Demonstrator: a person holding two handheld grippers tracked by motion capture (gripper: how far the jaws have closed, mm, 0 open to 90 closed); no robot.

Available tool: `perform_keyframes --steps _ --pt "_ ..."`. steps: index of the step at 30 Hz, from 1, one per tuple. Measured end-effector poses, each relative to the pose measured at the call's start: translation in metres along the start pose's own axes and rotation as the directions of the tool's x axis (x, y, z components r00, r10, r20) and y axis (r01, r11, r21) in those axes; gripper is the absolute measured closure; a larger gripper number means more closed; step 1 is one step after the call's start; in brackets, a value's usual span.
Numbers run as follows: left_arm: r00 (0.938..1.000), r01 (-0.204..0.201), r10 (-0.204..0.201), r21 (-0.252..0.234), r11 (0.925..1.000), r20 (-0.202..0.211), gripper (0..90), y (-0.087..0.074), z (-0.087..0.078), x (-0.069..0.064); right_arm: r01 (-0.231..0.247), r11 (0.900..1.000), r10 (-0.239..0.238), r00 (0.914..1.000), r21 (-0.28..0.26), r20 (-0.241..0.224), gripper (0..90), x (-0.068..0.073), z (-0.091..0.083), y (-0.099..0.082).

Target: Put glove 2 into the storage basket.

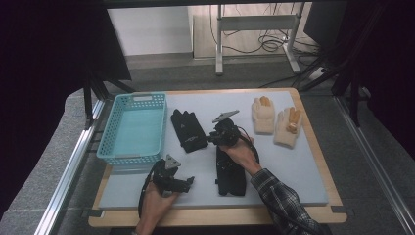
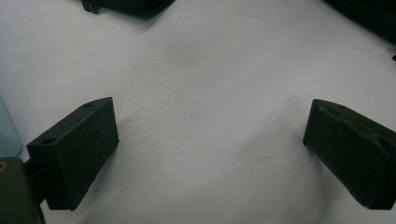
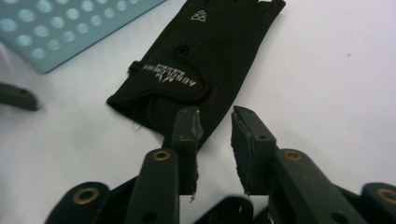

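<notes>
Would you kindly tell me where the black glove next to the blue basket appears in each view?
High view: the black glove lies centre, right of the basket.
Left gripper view: cannot tell.
Right gripper view: upper centre, beyond the jaws.
Shared landmark: the basket.

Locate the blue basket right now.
High view: the blue basket sits at the mat's left edge, just left of a black glove, beyond the left tool.
</notes>
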State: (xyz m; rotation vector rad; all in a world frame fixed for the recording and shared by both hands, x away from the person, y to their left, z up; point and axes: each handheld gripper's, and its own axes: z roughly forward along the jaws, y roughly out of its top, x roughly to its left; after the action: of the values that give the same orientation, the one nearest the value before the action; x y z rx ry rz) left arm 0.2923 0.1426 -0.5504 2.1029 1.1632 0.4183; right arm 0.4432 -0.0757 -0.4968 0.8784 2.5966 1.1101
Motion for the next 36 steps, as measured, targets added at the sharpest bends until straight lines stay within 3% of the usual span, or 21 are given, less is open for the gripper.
perform_keyframes --steps 7,14,29,33,36 --pt "1.0 0.001 -0.001 0.0 1.0 0.0 3.6 0.0 0.0 0.0 0.021 0.9998 -0.021 0.9996 0.003 0.017 67.6 -0.004 0.019 0.011" --pt "1.0 0.002 -0.002 -0.001 1.0 0.001 3.7 0.0 0.0 0.0 0.049 0.9988 -0.049 0.9988 -0.005 0.001 64.8 -0.002 0.032 0.022" --pt "1.0 0.001 -0.001 -0.001 1.0 0.001 3.7 0.0 0.0 0.0 0.08 0.9968 -0.08 0.9965 -0.001 0.025 45.7 -0.005 0.073 0.037" --pt "1.0 0.001 -0.001 -0.001 1.0 0.001 3.6 0.0 0.0 0.0 0.093 0.9953 -0.094 0.9948 0.03 0.039 46.4 -0.004 0.082 0.04" --pt "1.0 0.001 -0.001 -0.001 1.0 0.0 3.7 0.0 0.0 0.0 0.08 0.9964 -0.08 0.9967 0.029 0.008 57.0 -0.005 0.086 0.039"
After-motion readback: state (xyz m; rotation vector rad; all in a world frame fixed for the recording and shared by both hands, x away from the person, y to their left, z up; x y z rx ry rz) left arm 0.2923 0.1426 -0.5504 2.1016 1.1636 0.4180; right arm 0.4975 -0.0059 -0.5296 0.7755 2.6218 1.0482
